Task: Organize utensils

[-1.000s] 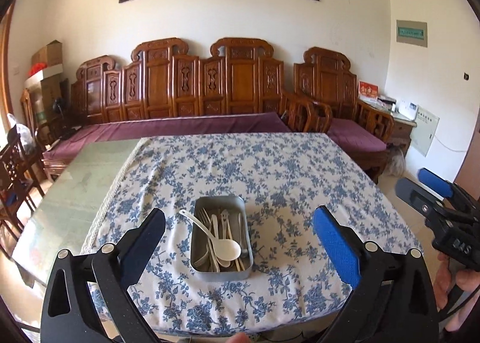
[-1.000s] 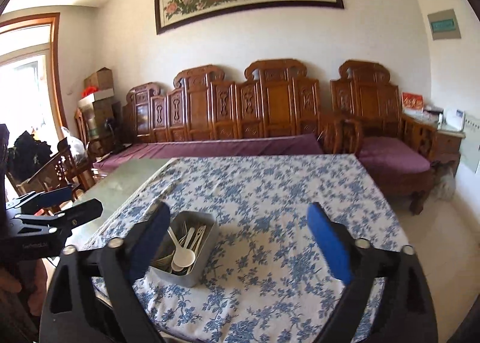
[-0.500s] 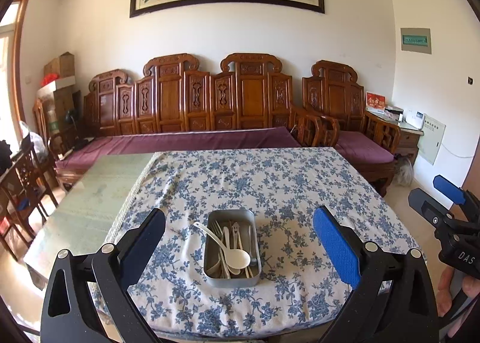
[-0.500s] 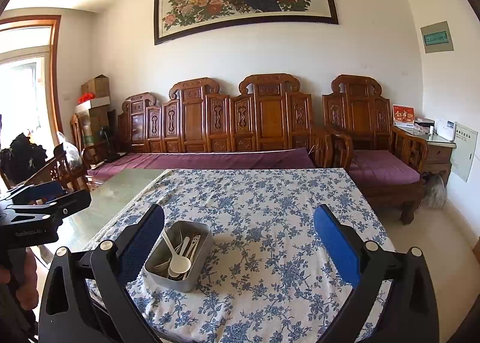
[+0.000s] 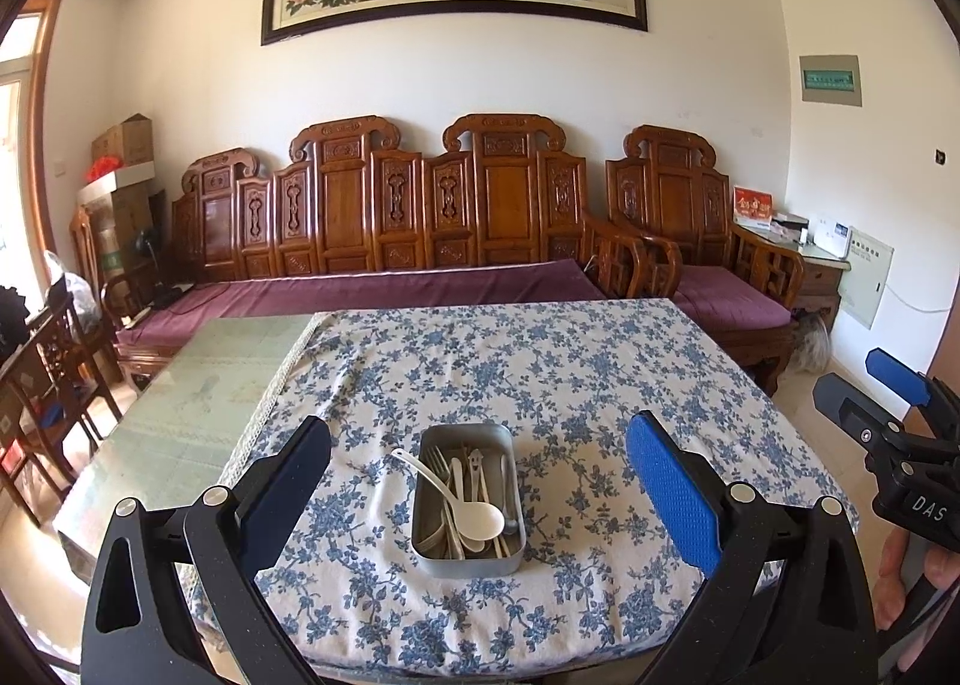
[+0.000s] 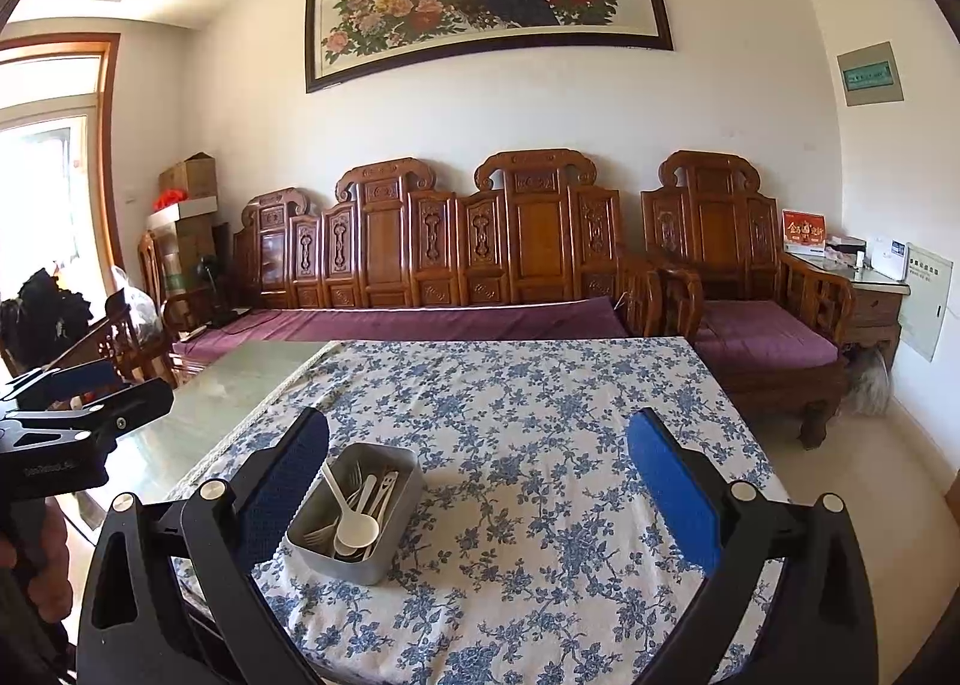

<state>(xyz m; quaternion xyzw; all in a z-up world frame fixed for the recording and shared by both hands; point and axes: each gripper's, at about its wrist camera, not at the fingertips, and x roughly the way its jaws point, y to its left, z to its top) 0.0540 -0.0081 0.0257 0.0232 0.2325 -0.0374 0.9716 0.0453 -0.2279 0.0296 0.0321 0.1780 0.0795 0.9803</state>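
A grey metal tin (image 5: 468, 559) (image 6: 336, 559) stands near the front edge of the blue-flowered tablecloth. It holds several utensils: a white spoon (image 5: 480, 517) (image 6: 354, 526) on top, forks and pale sticks beneath. My left gripper (image 5: 477, 493) hangs open above and in front of the tin, nothing between its blue pads. My right gripper (image 6: 477, 481) is open too, the tin lying low beside its left finger (image 6: 282, 481). Each gripper shows at the edge of the other's view, held in a hand.
The tablecloth (image 5: 540, 373) covers the right part of a glass-topped table (image 5: 198, 403). A carved wooden bench with purple cushions (image 5: 372, 289) stands behind. An armchair (image 6: 756, 337) and side cabinet are at the right, dark chairs (image 5: 42, 385) at the left.
Both grippers have risen and drawn back from the table, so the tin sits lower and smaller in view. The utensils in the tin have not moved.
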